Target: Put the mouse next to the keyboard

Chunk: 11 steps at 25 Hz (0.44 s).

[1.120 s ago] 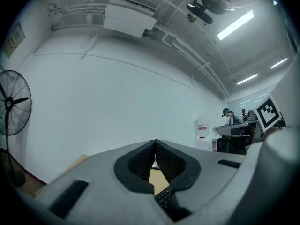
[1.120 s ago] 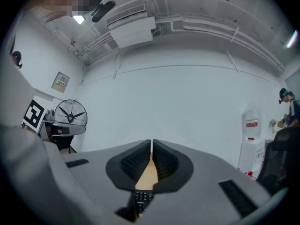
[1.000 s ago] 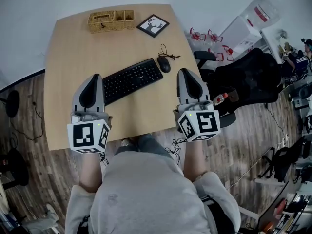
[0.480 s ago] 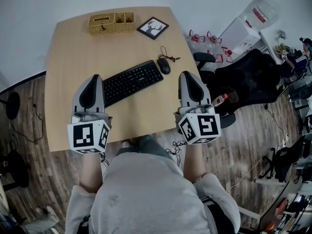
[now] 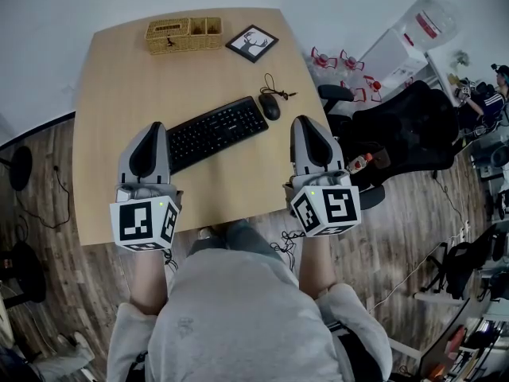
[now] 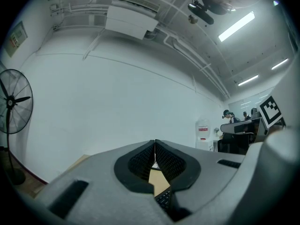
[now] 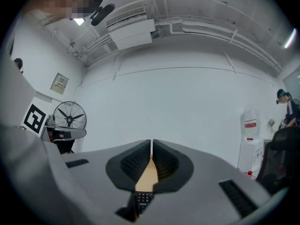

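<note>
**Mouse Beside Keyboard, Grippers Idle**

On the table [image 5: 103,94], the keyboard [image 5: 215,130] lies diagonally. The left gripper [image 5: 155,126] and right gripper [image 5: 302,120] are pressed together, empty. The mouse [image 5: 270,107] sits just beside the keyboard's right end. Placement looks finished, so likely only pulling back remains.

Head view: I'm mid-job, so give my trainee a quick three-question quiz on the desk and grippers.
1. True or false: the mouse lies by the right end of the keyboard.
2. What lies beside the wicker basket? A) picture frame B) mug C) notebook
3. Fill in: the left gripper and right gripper each have jaws ____, holding nothing.

Key: 1 true; 2 A; 3 shut.
</note>
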{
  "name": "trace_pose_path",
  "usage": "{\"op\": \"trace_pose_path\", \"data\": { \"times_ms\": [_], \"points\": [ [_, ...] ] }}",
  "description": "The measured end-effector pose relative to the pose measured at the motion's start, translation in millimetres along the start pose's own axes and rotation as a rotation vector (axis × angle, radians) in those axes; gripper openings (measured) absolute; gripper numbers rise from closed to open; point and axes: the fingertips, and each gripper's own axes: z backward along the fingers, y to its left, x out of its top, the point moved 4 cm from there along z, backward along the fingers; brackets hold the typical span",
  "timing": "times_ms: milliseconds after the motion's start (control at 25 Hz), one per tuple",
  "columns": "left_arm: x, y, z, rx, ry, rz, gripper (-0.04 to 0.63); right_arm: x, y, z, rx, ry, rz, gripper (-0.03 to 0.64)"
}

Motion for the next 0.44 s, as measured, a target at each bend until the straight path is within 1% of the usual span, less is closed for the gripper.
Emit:
{"op": "trace_pose_path", "data": {
  "times_ms": [440],
  "points": [
    [-6.1, 1.5, -11.3, 0.009, 0.014, 0.007, 0.009, -0.2, -4.4, -12.1, 0.012, -0.004, -0.001, 0.017]
  ]
}}
